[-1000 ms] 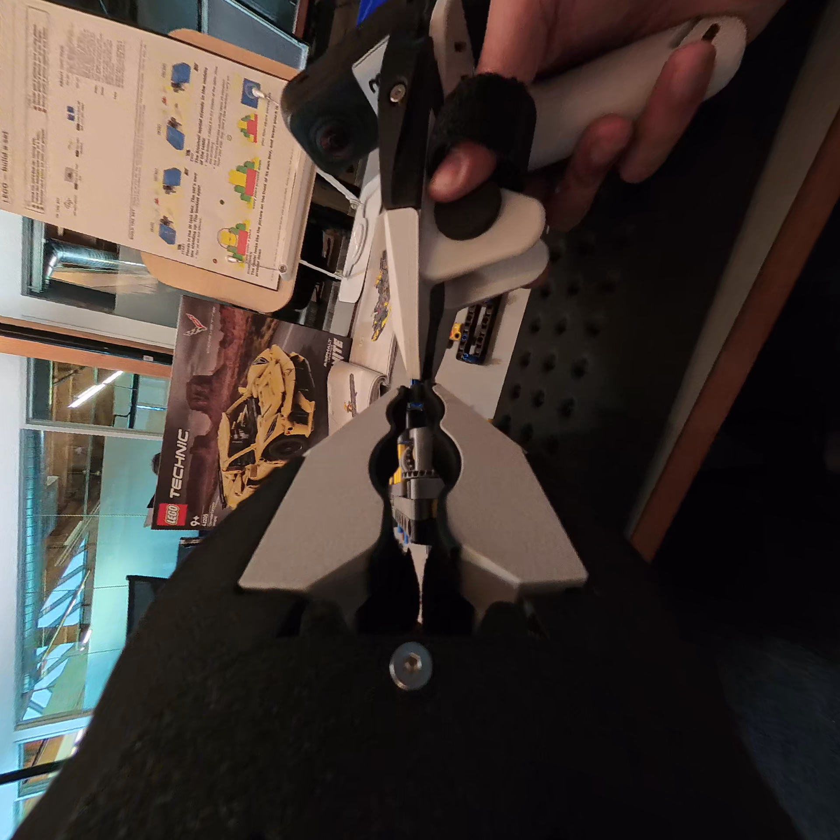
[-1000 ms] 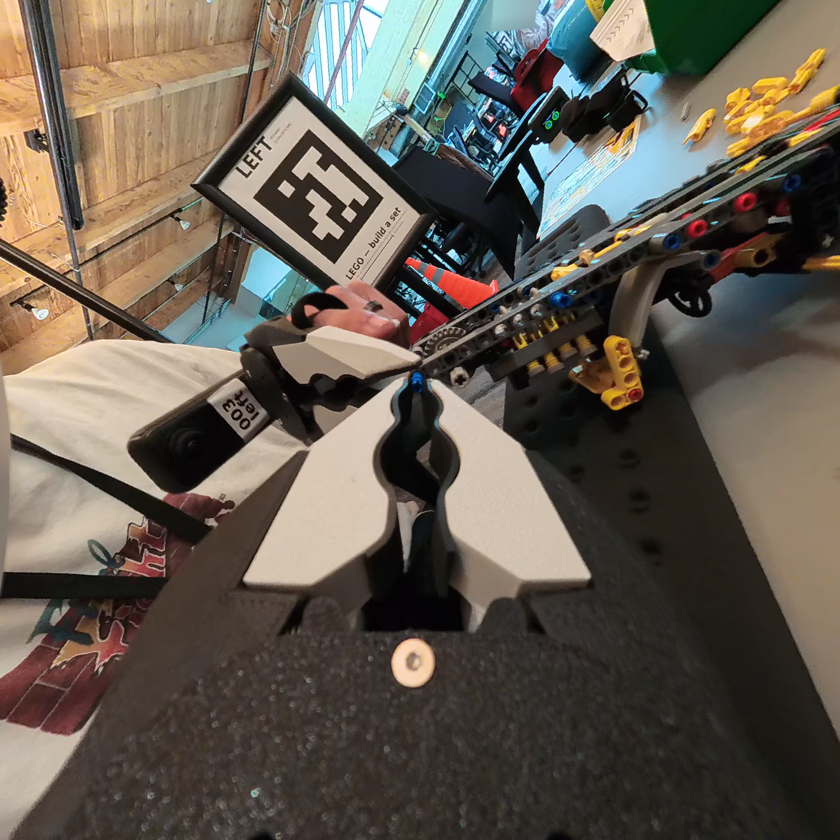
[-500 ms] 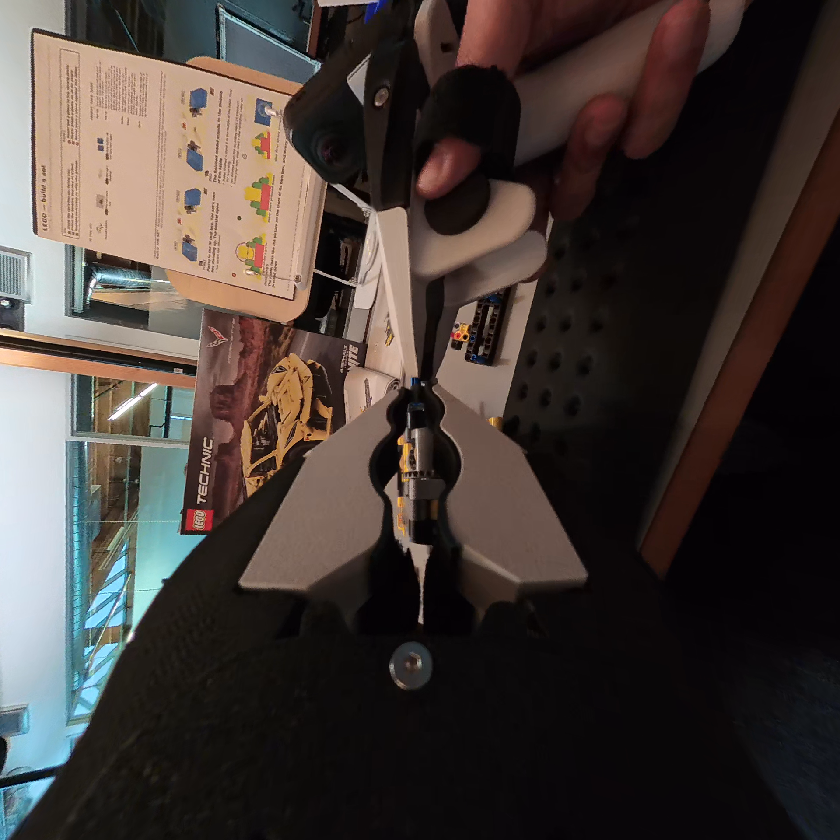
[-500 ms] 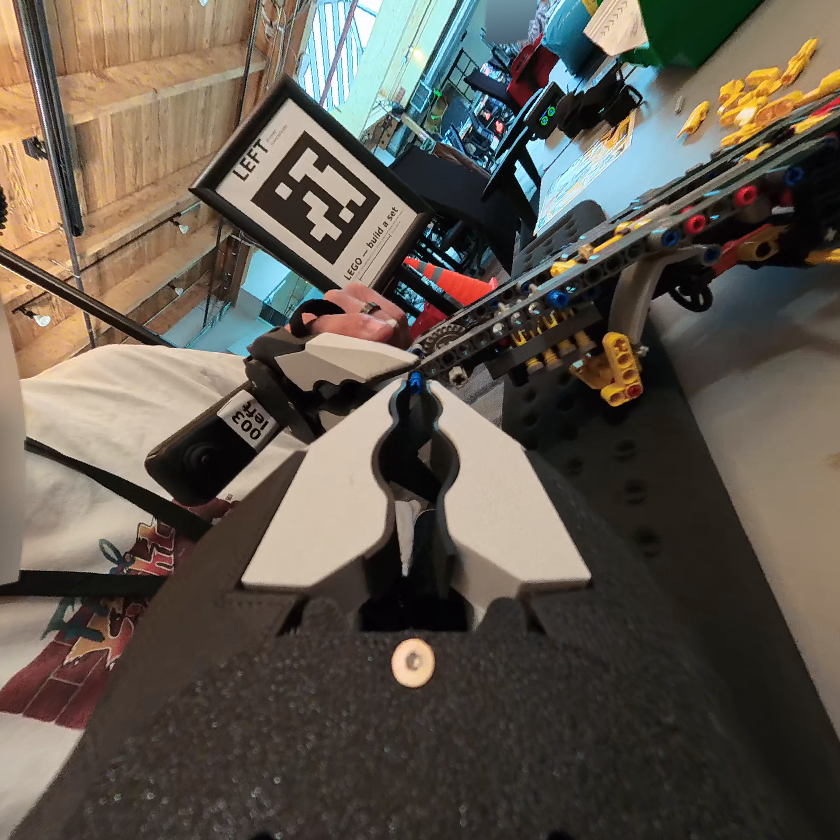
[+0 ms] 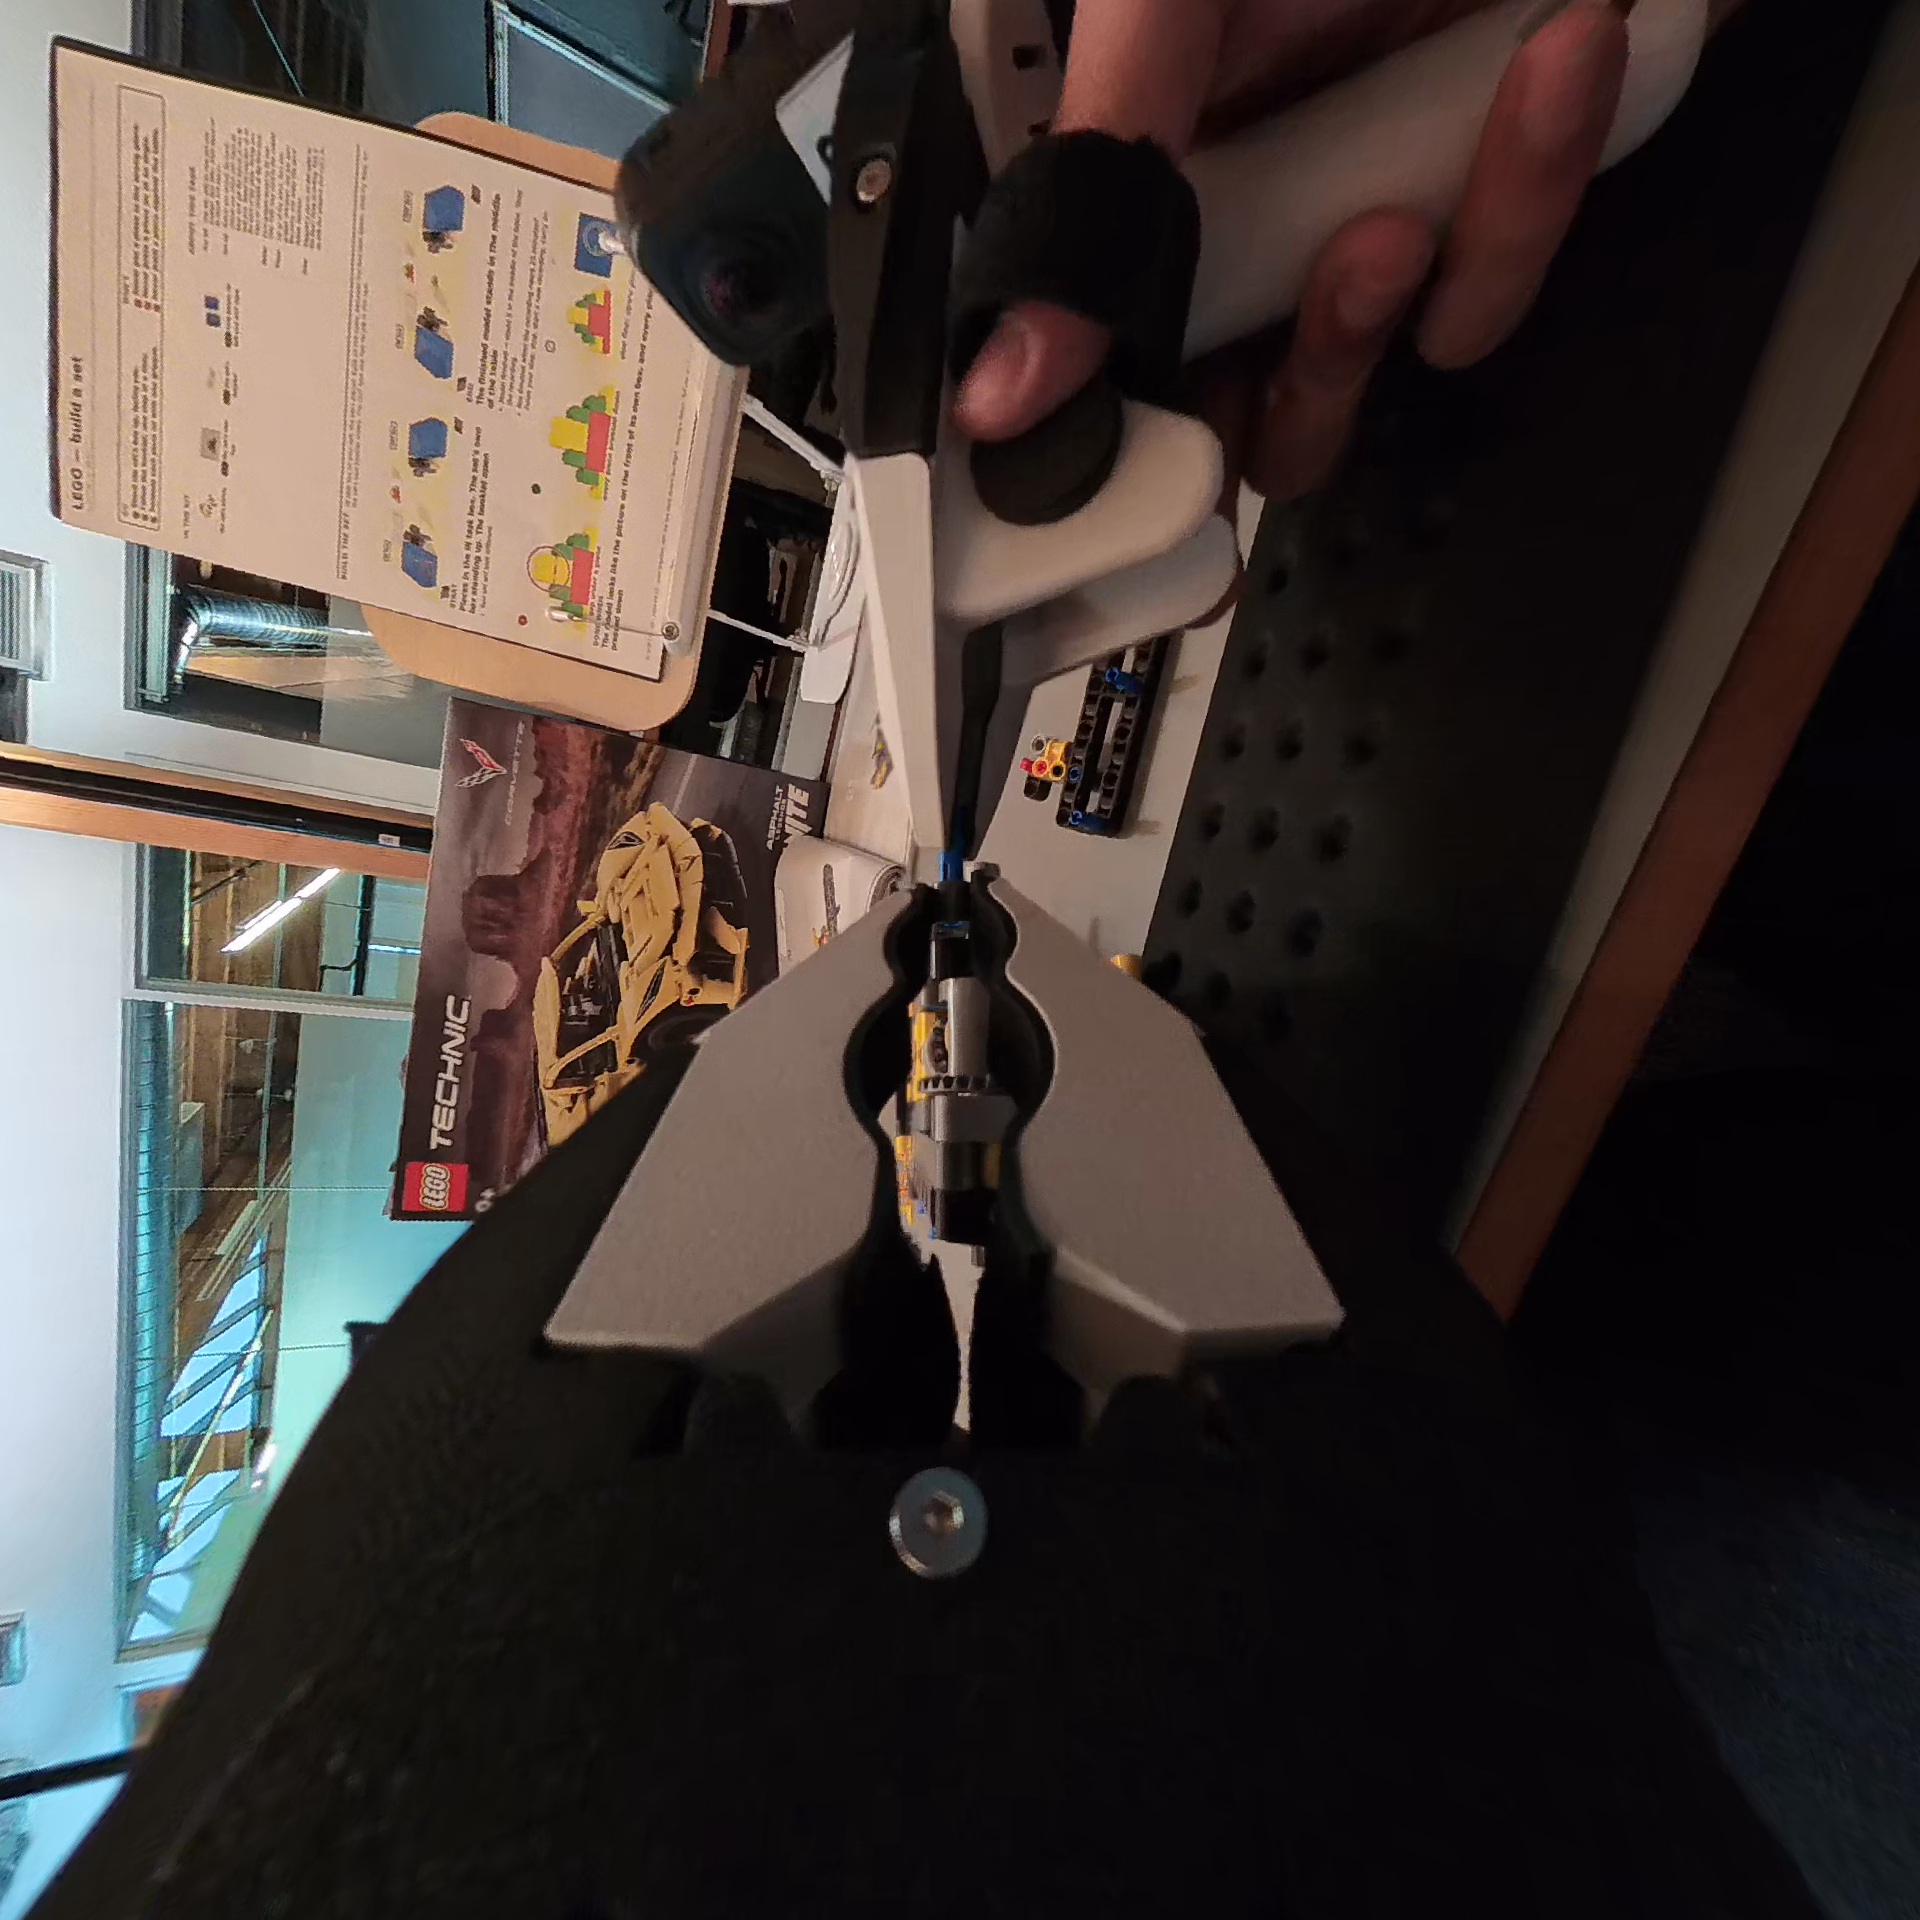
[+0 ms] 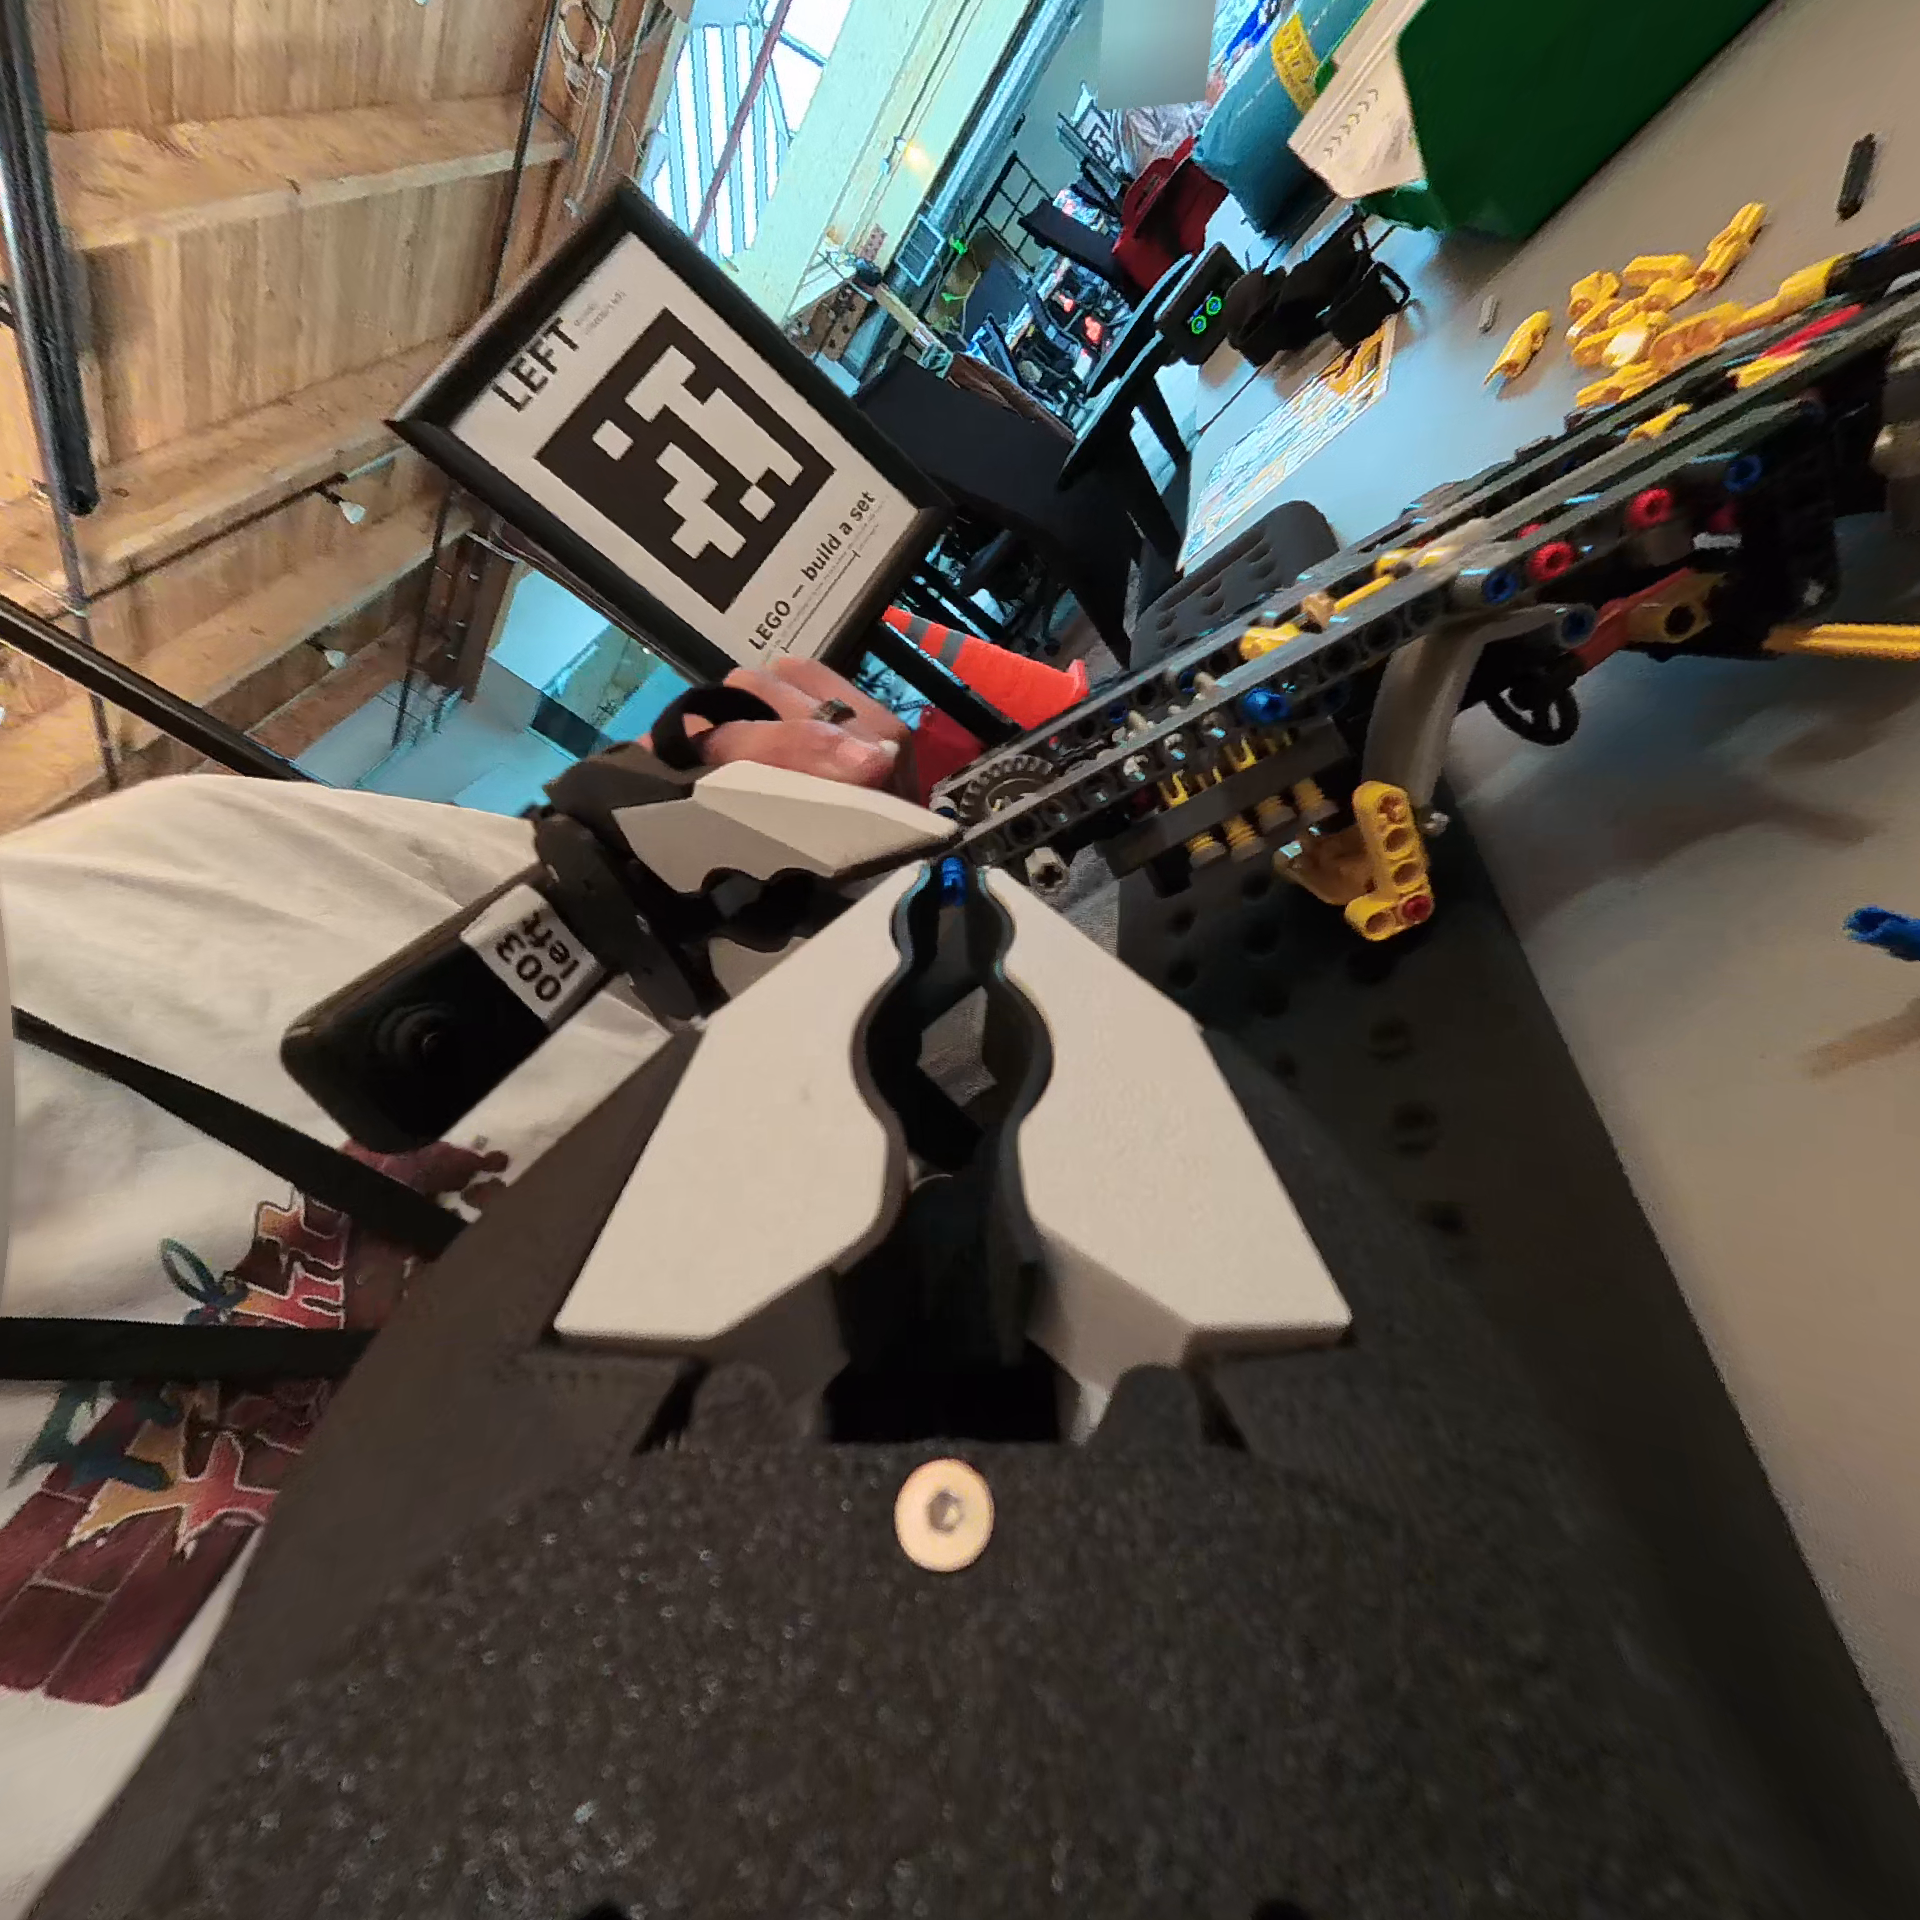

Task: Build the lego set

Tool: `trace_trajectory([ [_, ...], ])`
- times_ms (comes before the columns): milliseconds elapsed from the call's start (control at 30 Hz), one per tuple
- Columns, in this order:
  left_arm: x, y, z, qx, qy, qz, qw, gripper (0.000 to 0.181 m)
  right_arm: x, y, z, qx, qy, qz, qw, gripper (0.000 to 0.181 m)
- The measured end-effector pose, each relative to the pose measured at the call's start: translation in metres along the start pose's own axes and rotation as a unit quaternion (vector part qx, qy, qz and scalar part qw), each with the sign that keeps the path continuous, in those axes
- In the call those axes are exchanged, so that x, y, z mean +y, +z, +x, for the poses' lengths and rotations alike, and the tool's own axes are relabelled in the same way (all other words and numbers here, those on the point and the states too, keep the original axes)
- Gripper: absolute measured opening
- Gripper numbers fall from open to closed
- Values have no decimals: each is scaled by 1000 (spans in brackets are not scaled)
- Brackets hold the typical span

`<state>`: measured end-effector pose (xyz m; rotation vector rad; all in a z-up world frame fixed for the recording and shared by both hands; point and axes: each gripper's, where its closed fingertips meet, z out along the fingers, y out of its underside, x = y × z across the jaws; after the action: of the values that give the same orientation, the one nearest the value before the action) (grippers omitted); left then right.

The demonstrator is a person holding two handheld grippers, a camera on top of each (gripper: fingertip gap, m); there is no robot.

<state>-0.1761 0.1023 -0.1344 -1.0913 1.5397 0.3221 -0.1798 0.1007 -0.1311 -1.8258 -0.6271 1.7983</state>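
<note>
A long black and grey Technic chassis (image 6: 1351, 644) with red, blue and yellow pins runs from the table toward me. My left gripper (image 5: 951, 883) is shut on its near end, which shows end-on between the jaws (image 5: 961, 1091). In the right wrist view the left gripper (image 6: 925, 831) meets the chassis end by a grey gear. My right gripper (image 6: 951, 868) is shut on a small blue pin (image 6: 950, 883) held at its tips, right at that chassis end. In the left wrist view the right gripper (image 5: 940, 821) comes down from above with the blue pin (image 5: 951, 860) touching the chassis end.
A black perforated mat (image 5: 1351, 831) lies under the grippers. A small black frame piece (image 5: 1107, 732), the set's box (image 5: 582, 987) and an instruction sheet on a clipboard (image 5: 364, 364) stand behind. Loose yellow pieces (image 6: 1662, 312), a green bin (image 6: 1558, 104) and a loose blue piece (image 6: 1881, 925) lie on the table. Left and right tips are no more than a few centimetres apart.
Both grippers keep their grips and stay tip to tip. The right wrist view has drifted slightly, so the chassis sits a little farther right and a loose blue piece has come into view.
</note>
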Motion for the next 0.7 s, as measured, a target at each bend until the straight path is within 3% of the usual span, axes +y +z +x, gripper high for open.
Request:
trace_trajectory([
  [367, -5, 2, 2, -2, 7, 11, 1000, 7, 3, -7, -1, -12, 4, -17, 1000, 3],
  [500, 18, 0, -8, -1, -5, -17, 1000, 7, -18, -40, 7, -8, 27, 52, 998, 3],
  [633, 0, 4, 4, 5, 1, 6, 1000, 7, -8, -29, 2, -6, 0, 8, 1000, 4],
  [700, -3, 7, 5, 7, -13, 13, 1000, 8, -10, -31, 1, -14, 5, 19, 1000, 3],
])
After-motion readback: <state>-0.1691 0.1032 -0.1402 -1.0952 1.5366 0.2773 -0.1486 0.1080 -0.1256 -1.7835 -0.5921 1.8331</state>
